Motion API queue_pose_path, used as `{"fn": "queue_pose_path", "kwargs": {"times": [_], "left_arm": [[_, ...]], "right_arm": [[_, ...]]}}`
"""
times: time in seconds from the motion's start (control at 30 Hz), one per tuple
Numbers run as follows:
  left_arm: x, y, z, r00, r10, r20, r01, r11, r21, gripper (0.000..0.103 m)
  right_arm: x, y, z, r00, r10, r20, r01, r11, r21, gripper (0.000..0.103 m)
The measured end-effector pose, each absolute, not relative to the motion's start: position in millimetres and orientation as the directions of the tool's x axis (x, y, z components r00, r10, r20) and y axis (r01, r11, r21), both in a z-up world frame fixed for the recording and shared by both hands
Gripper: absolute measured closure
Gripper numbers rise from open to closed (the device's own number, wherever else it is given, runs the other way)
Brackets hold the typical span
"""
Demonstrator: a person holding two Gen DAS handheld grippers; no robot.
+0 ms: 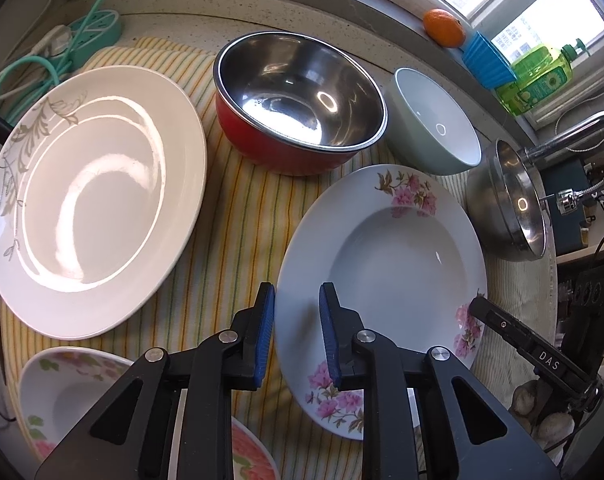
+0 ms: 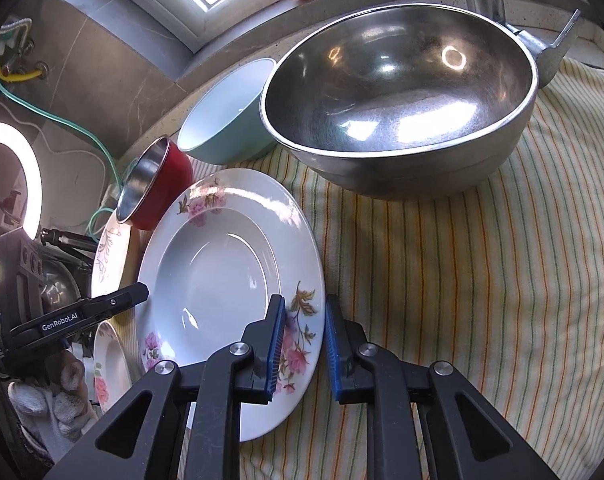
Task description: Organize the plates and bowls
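Your left gripper and right gripper each clamp opposite rims of the pink-flowered plate on the striped cloth, crowded by the red bowl, steel bowl and white plate.

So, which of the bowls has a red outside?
The steel-lined bowl behind the two large plates. Its outer wall is red; the pale green bowl and the all-steel bowl are not.
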State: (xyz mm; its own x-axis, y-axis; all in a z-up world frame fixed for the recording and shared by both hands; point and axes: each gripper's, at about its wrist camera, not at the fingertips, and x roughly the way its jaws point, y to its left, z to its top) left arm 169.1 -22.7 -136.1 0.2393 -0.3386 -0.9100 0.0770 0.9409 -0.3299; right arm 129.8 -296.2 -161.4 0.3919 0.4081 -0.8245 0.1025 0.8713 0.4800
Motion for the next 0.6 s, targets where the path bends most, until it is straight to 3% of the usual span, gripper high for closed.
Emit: {"fn": "queue_pose_path", "kwargs": {"times": [0.6], "left_arm": [[155, -28, -136, 0.234, -0.331, -0.914, 0.077, 0.944, -0.322, 0.082]], "right_arm": [[121, -297, -157, 0.394, 0.377, -0.838, 0.096, 0.890, 0.445, 0.085]]}}
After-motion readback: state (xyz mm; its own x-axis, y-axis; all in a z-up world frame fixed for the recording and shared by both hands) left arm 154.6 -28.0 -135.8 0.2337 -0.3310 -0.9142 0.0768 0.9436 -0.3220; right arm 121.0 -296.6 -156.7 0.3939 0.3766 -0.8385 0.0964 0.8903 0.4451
